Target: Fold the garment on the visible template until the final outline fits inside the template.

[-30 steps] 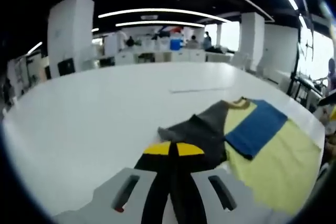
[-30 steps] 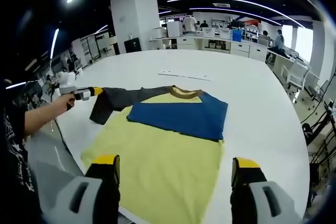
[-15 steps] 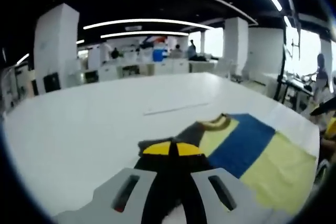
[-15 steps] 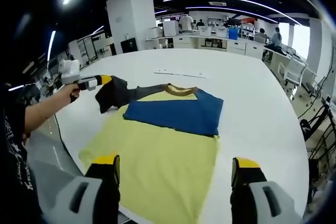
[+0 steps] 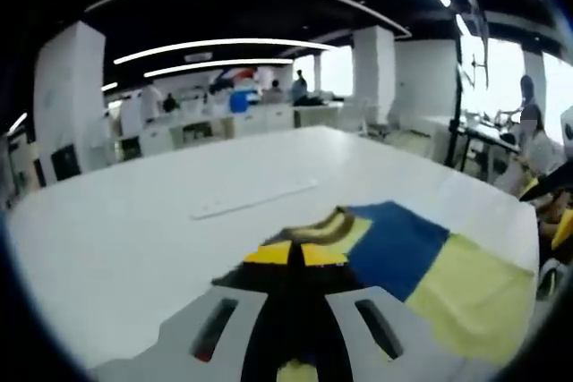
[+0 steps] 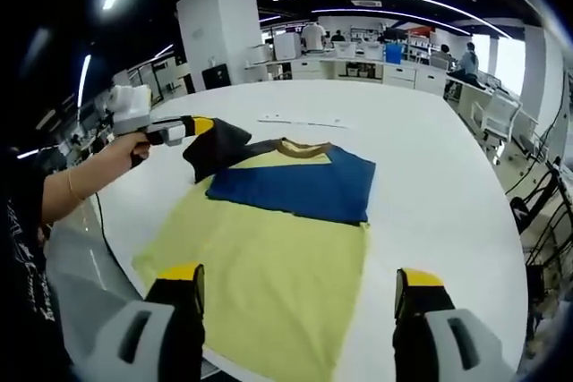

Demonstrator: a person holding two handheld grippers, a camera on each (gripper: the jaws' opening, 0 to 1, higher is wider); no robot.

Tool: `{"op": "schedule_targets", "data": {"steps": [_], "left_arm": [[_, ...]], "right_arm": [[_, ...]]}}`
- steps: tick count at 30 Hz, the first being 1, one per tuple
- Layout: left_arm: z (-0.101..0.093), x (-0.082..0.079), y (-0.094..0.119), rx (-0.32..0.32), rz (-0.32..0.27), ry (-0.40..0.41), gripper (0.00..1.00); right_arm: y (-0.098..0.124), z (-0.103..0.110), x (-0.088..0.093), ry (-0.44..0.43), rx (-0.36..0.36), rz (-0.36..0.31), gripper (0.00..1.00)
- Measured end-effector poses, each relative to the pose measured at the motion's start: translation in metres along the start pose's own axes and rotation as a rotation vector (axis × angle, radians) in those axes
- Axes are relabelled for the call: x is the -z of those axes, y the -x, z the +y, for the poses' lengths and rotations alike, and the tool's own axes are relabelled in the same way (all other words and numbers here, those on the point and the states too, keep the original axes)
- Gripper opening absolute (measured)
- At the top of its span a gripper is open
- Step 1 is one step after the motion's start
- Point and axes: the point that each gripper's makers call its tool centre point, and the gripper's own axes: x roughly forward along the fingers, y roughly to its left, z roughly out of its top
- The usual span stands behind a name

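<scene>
Your wide, smooth white table (image 6: 430, 176) carries the soft yellow garment (image 6: 269, 266) near its front edge.
A blue sleeve (image 6: 295, 187) lies folded flat across the chest. Your left gripper (image 6: 192, 125) pinches the dark sleeve (image 6: 219, 145), lifted; your right gripper's (image 6: 300, 310) yellow-tipped jaws stand spread, holding nothing.

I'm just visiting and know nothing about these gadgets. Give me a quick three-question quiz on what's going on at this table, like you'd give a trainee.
1. True or false: the left gripper is clamped on the dark sleeve of the shirt.
2. Which colour is the panel folded across the shirt's chest? A) red B) blue C) green
3. Fill in: the right gripper hovers with its jaws ____ above the shirt's lower edge.

Key: 1 true; 2 B; 3 open.
</scene>
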Motion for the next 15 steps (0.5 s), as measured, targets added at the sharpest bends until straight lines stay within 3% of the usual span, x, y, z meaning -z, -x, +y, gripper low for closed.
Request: {"op": "schedule_targets", "data": {"steps": [9, 15], "left_arm": [[-0.044, 0.019, -0.015, 0.081, 0.037, -0.041, 0.0], [-0.062, 0.036, -0.017, 0.122, 0.069, -0.084, 0.0]], "right_arm": [[-0.001, -0.002, 0.006, -0.009, 0.003, 0.012, 0.88], [-0.003, -0.002, 0.01, -0.017, 0.001, 0.025, 0.87]]}}
